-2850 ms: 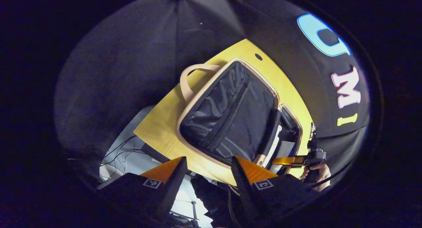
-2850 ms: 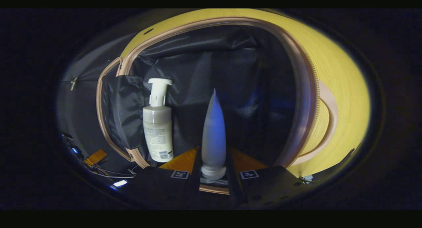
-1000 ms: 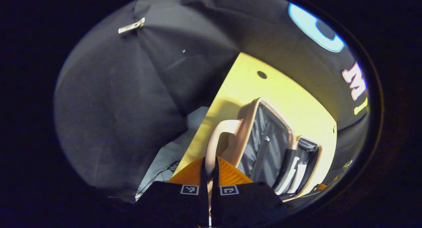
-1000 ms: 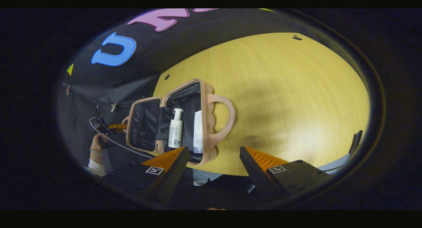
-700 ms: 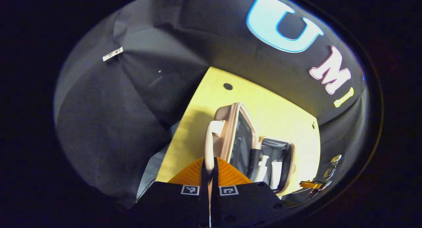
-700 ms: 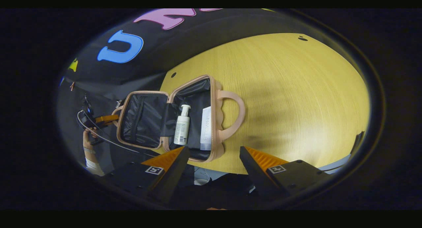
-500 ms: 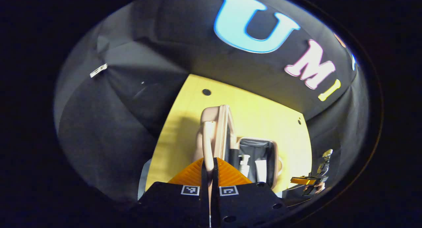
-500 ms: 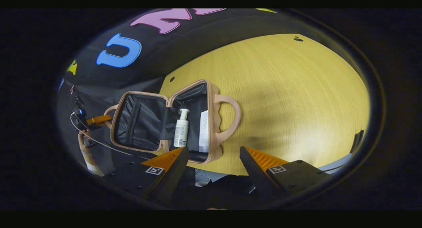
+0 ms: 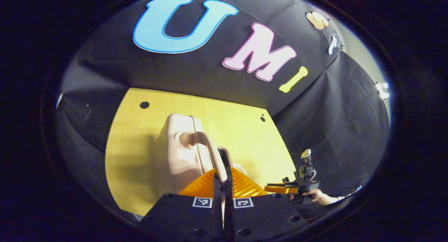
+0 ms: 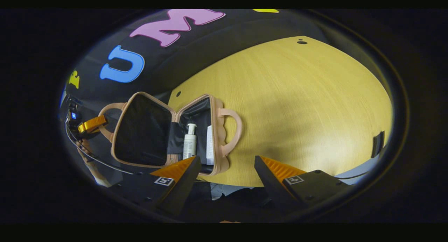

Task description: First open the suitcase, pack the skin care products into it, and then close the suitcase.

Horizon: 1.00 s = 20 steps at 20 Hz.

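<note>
In the left gripper view, the left gripper is clenched on the lid handle of the pink suitcase, its ribbed fingers pressed nearly together around the thin curved strap. From here the case's smooth, rounded hard shell blocks the inside; just a dark sliver shows behind the handle. Farther right, the right gripper and the hand holding it are small and partly cut off at the edge.

In the right gripper view, the right gripper hangs released, fingers spread wide, above the near edge of the wood-grain table. The suitcase sits on the table half open, its lid raised at an angle, black fabric lining inside. A white pump bottle and a pale tube lie in the base half; the finger covers their lower ends. The base's own looped handle points over the table.
</note>
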Each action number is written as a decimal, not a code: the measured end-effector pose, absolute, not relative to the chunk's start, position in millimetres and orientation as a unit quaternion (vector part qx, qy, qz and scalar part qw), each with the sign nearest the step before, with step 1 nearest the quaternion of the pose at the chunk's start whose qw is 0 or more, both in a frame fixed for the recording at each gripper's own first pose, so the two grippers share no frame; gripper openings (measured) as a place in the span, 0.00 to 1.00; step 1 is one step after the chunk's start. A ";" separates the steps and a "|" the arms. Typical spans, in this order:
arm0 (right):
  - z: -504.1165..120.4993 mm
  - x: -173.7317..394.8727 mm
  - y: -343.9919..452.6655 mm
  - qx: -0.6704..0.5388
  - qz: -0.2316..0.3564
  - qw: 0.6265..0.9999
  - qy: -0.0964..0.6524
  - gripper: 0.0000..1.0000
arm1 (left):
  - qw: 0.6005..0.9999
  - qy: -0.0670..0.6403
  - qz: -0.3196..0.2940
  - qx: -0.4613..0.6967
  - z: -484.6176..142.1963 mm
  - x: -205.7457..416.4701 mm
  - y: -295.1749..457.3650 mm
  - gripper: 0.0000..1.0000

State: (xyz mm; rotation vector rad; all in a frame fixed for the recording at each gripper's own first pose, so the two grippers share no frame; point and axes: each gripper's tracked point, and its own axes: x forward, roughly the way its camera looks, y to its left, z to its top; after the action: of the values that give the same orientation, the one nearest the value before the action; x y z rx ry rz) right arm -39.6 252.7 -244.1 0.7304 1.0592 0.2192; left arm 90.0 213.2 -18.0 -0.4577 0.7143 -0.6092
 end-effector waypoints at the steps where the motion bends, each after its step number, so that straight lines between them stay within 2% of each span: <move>1: -244.2 -42.0 248.3 0.343 0.097 0.795 0.491 0.98 | 0.855 0.346 -0.307 -0.234 -20.8 91.3 190.9 0.07; 6: -244.4 -55.0 211.5 0.359 0.057 0.800 0.477 0.98 | 0.821 0.391 -0.358 -0.211 -77.9 104.7 86.7 0.07; 10: -251.2 -69.3 174.4 0.379 0.014 0.801 0.464 0.98 | 0.802 0.453 -0.361 -0.146 -155.6 109.4 22.7 0.08; 13: -250.6 -86.1 147.2 0.393 -0.018 0.799 0.455 0.98 | 0.796 0.487 -0.344 -0.102 -200.7 114.4 -2.5 0.08; 18: -244.1 -101.5 108.2 0.410 -0.069 0.796 0.440 0.98 | 0.799 0.499 -0.330 -0.058 -218.7 116.8 -17.8 0.09; 20: -246.1 -106.0 100.2 0.411 -0.078 0.795 0.439 0.98 | 0.800 0.504 -0.319 -0.059 -221.9 117.0 -21.4 0.13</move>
State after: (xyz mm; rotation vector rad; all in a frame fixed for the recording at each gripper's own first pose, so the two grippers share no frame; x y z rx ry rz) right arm -106.0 100.2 -246.1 0.8829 0.9442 -0.1671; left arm 117.0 -21.4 -221.9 -0.1268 1.0808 -0.6849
